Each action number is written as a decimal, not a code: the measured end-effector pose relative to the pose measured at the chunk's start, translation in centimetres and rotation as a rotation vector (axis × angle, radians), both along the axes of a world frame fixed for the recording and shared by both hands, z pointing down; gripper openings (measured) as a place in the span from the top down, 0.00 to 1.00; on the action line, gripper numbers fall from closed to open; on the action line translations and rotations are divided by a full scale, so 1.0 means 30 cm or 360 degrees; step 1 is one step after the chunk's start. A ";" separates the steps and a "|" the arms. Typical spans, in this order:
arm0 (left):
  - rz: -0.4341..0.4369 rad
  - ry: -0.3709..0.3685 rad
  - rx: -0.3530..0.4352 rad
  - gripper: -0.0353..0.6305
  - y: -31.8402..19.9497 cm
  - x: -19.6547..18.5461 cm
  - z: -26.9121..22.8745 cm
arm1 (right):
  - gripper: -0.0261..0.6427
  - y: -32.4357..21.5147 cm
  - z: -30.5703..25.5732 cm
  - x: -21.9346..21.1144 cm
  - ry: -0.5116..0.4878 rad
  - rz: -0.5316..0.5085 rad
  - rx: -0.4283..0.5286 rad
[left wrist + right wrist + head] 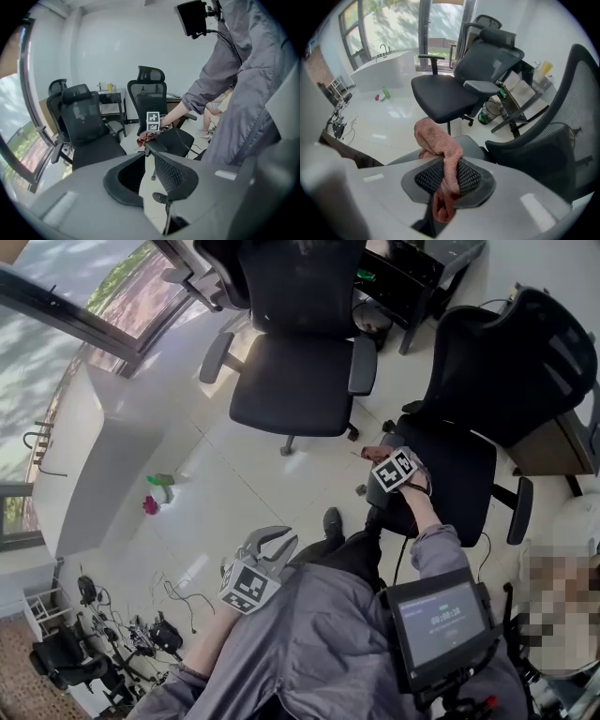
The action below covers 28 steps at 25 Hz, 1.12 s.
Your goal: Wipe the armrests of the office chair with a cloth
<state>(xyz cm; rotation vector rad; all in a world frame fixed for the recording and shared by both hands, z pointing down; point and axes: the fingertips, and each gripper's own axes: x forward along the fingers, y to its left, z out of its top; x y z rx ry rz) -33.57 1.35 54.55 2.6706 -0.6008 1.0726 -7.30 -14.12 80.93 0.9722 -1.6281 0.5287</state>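
White floor tiles (225, 474) and tall windows (84, 296) were seen around two black office chairs. One chair (300, 381) was set near the glass, and the nearer chair (497, 371) was turned with its armrest (474, 146) towards the person. Over that armrest the right gripper (447, 180) was held, pointed steeply down, with its jaws pinched on a pink cloth (438, 140). The cloth's bunched free end was draped just above the armrest pad, and contact between the two could not be made out. The left gripper (149, 174) was held low beside the person's lap, its jaws spread with nothing between them. A green spray bottle (161, 484) was seen on the floor by the window ledge.
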 end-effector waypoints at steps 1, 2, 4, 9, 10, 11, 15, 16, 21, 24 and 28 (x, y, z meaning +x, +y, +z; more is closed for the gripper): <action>-0.0005 0.0009 0.0003 0.82 -0.003 0.002 -0.001 | 0.87 0.024 -0.001 -0.008 0.0008 -0.0005 -0.0030; -0.0005 0.0020 0.0006 0.82 -0.008 0.007 -0.005 | 0.87 0.057 -0.006 -0.015 0.0023 -0.0011 -0.0058; 0.0006 0.0046 0.0015 0.82 -0.020 0.026 -0.015 | 0.86 0.130 -0.020 -0.044 0.0022 -0.0026 -0.0105; 0.0086 0.0108 0.0034 0.82 -0.052 0.095 -0.044 | 0.85 0.305 0.003 -0.213 -0.0050 -0.0262 -0.0129; 0.0105 0.0120 0.0037 0.82 -0.057 0.108 -0.047 | 0.85 0.324 -0.001 -0.222 -0.0025 -0.0278 -0.0114; 0.0124 0.0132 0.0040 0.82 -0.063 0.118 -0.049 | 0.84 0.331 -0.014 -0.229 -0.0010 -0.0278 -0.0094; 0.0192 0.0160 0.0053 0.82 -0.076 0.148 -0.045 | 0.80 0.318 -0.084 -0.255 0.0003 -0.0266 -0.0008; 0.0211 0.0168 0.0055 0.82 -0.076 0.159 -0.047 | 0.79 0.320 -0.092 -0.250 0.0008 -0.0265 -0.0004; 0.0287 0.0232 0.0091 0.82 -0.091 0.188 -0.070 | 0.77 0.313 -0.162 -0.195 0.0095 -0.0188 0.0073; 0.0308 0.0268 0.0099 0.82 -0.102 0.181 -0.070 | 0.80 0.311 -0.233 -0.197 0.0132 -0.0135 0.0170; 0.0361 0.0317 0.0100 0.82 -0.103 0.214 -0.075 | 0.80 0.310 -0.285 -0.166 0.0233 -0.0163 0.0233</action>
